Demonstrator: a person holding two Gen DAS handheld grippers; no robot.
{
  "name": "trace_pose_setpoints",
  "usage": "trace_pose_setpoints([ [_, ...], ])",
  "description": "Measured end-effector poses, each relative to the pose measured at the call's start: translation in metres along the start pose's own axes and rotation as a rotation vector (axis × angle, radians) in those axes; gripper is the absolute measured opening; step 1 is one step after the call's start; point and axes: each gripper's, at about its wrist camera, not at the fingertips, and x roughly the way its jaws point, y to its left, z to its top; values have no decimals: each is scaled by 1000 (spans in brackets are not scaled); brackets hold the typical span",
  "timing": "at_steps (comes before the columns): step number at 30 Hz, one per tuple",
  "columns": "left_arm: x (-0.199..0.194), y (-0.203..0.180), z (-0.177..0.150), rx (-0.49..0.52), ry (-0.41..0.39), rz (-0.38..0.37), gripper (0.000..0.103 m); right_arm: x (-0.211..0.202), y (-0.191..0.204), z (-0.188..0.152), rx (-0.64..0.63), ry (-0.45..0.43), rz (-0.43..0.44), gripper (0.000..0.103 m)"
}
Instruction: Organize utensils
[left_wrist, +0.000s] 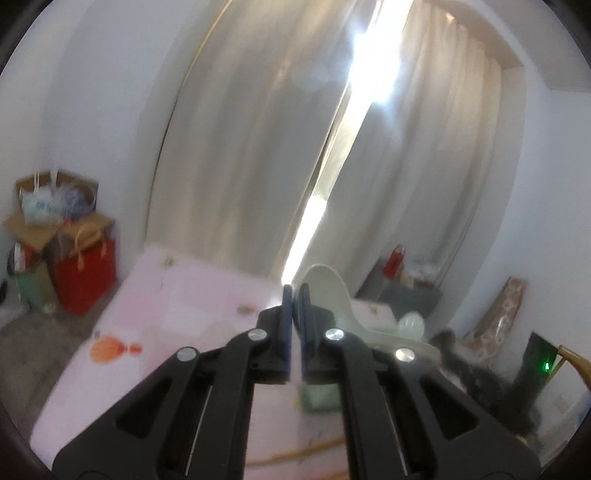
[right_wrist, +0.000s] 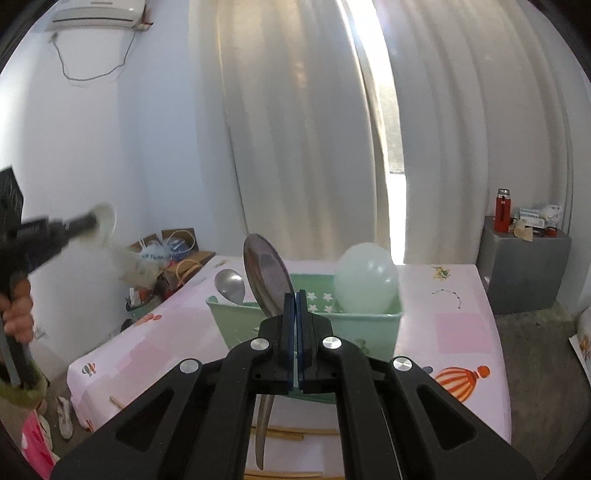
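Spoons in both claws. Right gripper (right_wrist: 296, 295) jaws clamped on metal spoon (right_wrist: 266, 275) at neck, bowl up toward 11 o'clock, handle hanging toward 6, above green bin (right_wrist: 376, 326) on table (right_wrist: 458, 332). Left gripper (left_wrist: 294, 291) pinched shut on pale plastic spoon (left_wrist: 325, 284), bowl at 1 o'clock. Metal one: stiff, slick, likely swivels; grip at neck. Plastic: light, prob. flexes.

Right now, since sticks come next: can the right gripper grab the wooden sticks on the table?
Probably not yet: the right gripper is shut on a metal spoon, leaving no free jaws for the wooden sticks.
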Motion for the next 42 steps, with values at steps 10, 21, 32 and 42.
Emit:
trace_pose_setpoints([
  [10,48,-101,-16,554,-113,272,2,-15,-17,-8,89,-39,21,1],
  [21,94,-133,-55,804,-34,347,2,-19,-35,-14,141,-46,42,1],
  [32,123,-107,-65,638,168,215,33,-24,-48,-5,180,-79,75,1],
  [42,106,-73,-62,440,174,99,47,-16,-59,59,105,-226,114,1],
])
